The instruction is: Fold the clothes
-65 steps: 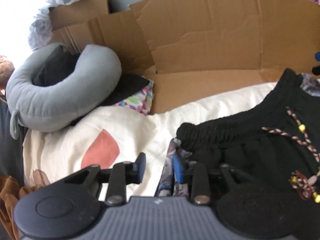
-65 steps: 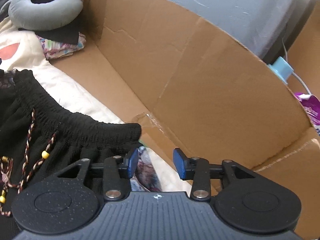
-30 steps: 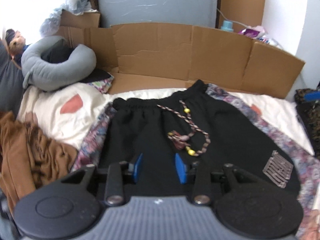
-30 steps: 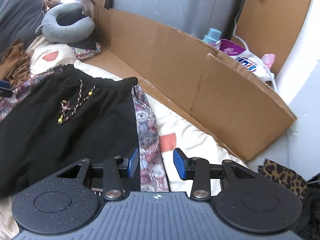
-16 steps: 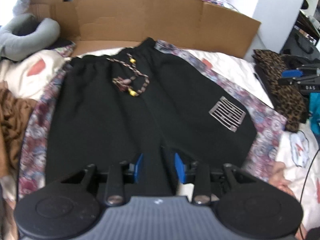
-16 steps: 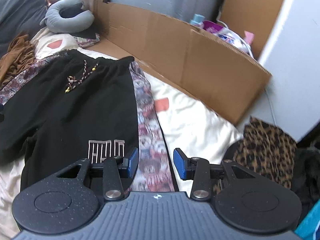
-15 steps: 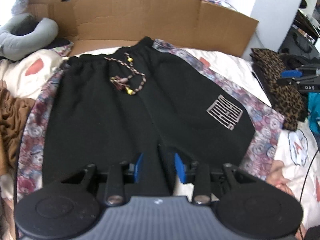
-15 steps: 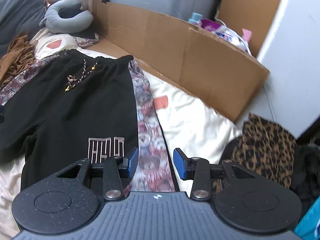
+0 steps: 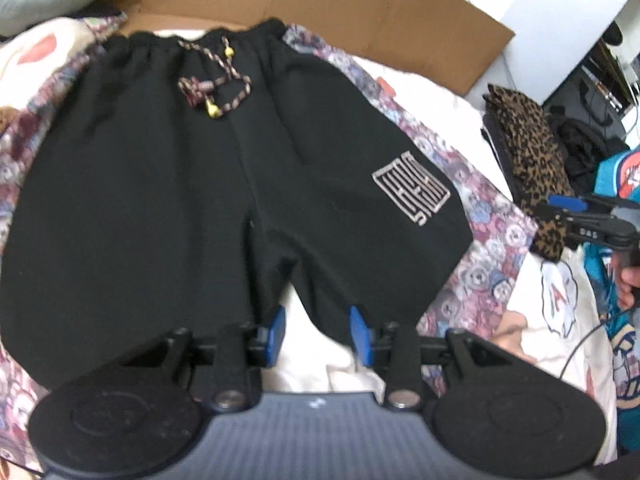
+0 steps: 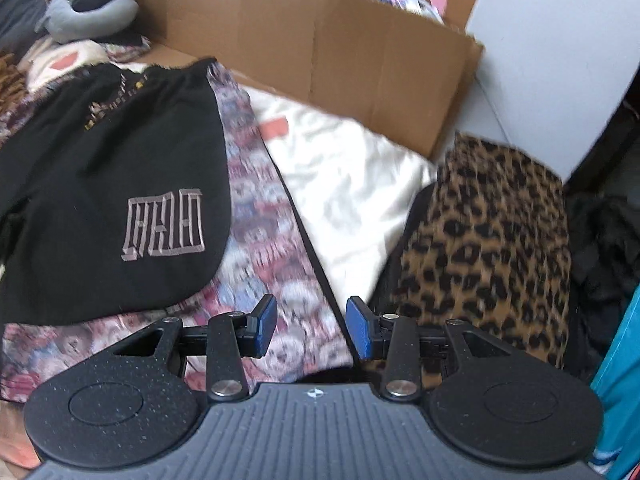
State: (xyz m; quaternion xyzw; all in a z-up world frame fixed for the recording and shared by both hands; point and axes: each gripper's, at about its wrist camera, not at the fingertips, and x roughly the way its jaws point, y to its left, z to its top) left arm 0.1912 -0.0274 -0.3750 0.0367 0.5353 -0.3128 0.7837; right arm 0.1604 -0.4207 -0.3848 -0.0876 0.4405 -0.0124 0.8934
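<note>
Black shorts (image 9: 168, 200) with a braided drawstring (image 9: 216, 80) and a pale maze logo (image 9: 412, 188) lie spread flat on a bear-patterned cloth (image 9: 480, 256), waistband toward the cardboard. My left gripper (image 9: 318, 332) is open just below the crotch, over the hem gap, holding nothing. In the right wrist view the shorts (image 10: 100, 184) lie at left; my right gripper (image 10: 310, 326) is open above the patterned cloth (image 10: 272, 248), beyond the shorts' right leg. The right gripper (image 9: 580, 216) also shows at the far right of the left wrist view.
A flattened cardboard wall (image 10: 320, 60) borders the far side of the bed. A grey neck pillow (image 10: 88, 12) lies at the far left. Folded leopard-print cloth (image 10: 492, 240) sits at right, cream bedding (image 10: 352, 176) between. A hand (image 9: 628, 284) and teal fabric (image 9: 624, 184) are at right.
Both grippers have pulled back from the waistband toward the hems. The left went from the waistband's left corner to the crotch; the right swung out past the right leg. Both stayed open.
</note>
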